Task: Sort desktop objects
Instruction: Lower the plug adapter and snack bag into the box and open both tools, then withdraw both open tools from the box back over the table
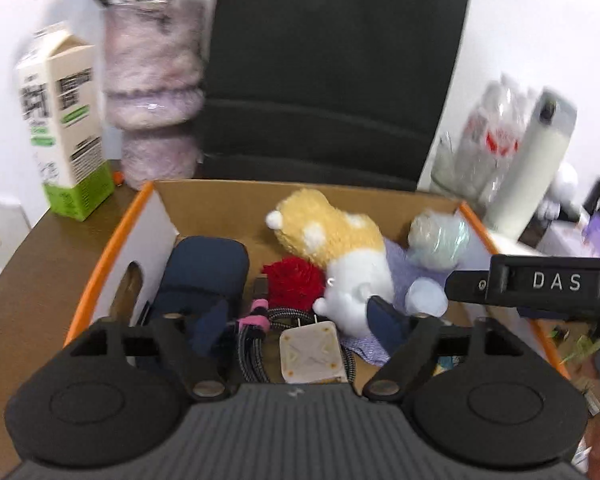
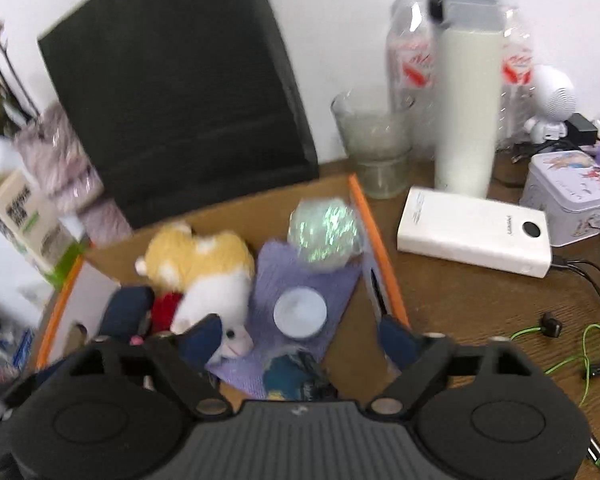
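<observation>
The left gripper (image 1: 300, 320) hangs spread wide, empty, over the cardboard box (image 1: 228, 196). The right gripper (image 2: 300, 340) is likewise released. A corgi plush (image 1: 340, 248) lies at twelve o'clock, a white charger (image 1: 312, 352) at six, possibly touching the braided cable (image 1: 252, 356).

Both wrist views close above shared cardboard box (image 1: 112, 248), facing wall.

Each black gripper (image 1: 300, 328) (image 2: 300, 340) has navy fingertips (image 1: 210, 326), silver screws and a ribbed grey body.
</observation>
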`<move>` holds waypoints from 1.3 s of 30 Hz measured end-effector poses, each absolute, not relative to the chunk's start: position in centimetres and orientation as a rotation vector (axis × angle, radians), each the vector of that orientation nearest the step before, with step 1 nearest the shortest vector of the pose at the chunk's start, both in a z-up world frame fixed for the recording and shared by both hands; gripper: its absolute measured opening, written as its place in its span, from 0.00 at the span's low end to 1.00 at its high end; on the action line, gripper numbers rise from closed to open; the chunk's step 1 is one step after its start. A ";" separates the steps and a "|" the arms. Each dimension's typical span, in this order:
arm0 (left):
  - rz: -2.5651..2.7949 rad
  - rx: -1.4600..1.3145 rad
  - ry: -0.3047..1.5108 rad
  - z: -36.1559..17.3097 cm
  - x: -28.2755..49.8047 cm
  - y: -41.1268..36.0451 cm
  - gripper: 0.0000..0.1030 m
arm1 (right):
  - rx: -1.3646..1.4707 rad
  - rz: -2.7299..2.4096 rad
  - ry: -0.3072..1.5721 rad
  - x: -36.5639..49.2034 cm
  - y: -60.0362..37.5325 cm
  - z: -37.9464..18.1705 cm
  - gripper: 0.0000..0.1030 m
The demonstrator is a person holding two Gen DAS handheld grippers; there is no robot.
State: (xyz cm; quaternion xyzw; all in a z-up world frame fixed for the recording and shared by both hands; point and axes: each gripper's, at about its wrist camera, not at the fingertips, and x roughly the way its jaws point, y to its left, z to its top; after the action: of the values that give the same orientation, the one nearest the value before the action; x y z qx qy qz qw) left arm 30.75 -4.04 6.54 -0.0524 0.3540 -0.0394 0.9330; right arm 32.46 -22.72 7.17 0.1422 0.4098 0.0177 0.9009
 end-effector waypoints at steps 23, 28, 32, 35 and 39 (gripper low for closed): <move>-0.042 0.017 0.531 4.3 4.7 -4.7 1.00 | 0.220 0.183 0.584 5.8 -25.5 5.1 0.88; -0.067 -0.041 0.576 1.7 -0.1 -3.6 1.00 | 0.139 0.217 0.586 -0.3 -25.3 2.9 0.87; -0.077 -0.040 0.626 0.4 -2.0 -3.2 1.00 | 0.053 0.226 0.606 -3.1 -25.0 1.6 0.88; -0.075 0.007 0.602 0.5 -2.9 -3.5 1.00 | 0.055 0.222 0.638 -4.3 -25.6 1.0 0.88; -0.090 0.018 0.603 0.2 -3.2 -4.0 1.00 | 0.209 0.212 0.601 -5.3 -27.7 0.3 0.88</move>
State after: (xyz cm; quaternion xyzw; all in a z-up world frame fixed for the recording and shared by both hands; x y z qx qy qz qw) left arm -3.20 -4.04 0.24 0.0087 0.2970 -0.0444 0.9538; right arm -5.29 -27.71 0.33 0.1025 0.2950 0.1039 0.9443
